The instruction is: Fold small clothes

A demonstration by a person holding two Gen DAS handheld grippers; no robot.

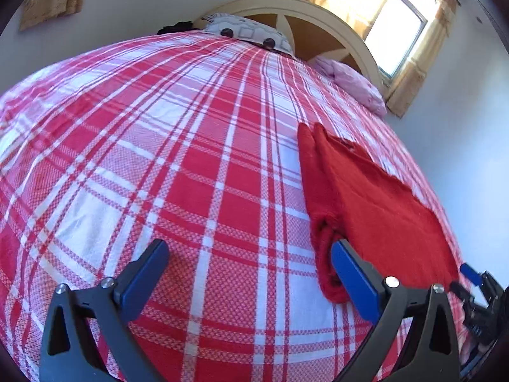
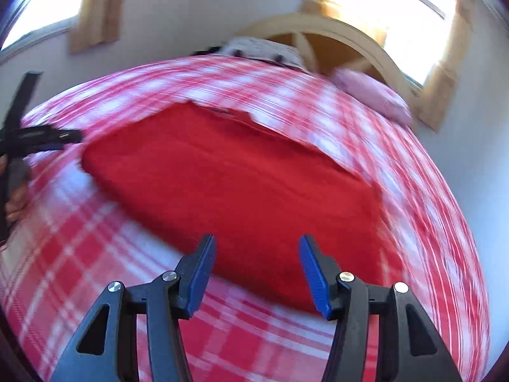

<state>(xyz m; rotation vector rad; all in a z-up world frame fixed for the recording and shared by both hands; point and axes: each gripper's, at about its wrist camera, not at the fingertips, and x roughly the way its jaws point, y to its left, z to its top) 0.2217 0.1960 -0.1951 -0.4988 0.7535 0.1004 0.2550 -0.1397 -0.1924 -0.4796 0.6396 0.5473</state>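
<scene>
A red knitted garment (image 1: 375, 197) lies folded on the right part of the red and white plaid bedcover (image 1: 178, 165), with a rolled edge along its left side. My left gripper (image 1: 249, 248) stands open over the bare cover, and its right finger (image 1: 353, 280) is beside that rolled edge. In the blurred right wrist view the garment (image 2: 229, 184) fills the middle. My right gripper (image 2: 257, 245) hovers open over its near edge, its pads not pressing on anything. The left gripper (image 2: 63, 135) shows at that view's left edge, near the garment's left corner.
A curved wooden headboard (image 1: 334, 22) closes the far end of the bed, with a patterned pillow (image 1: 251, 31) and a pink pillow (image 1: 353, 82) in front of it. A bright window (image 1: 397, 28) with curtains is on the right wall. A person's hand (image 2: 16, 197) shows at left.
</scene>
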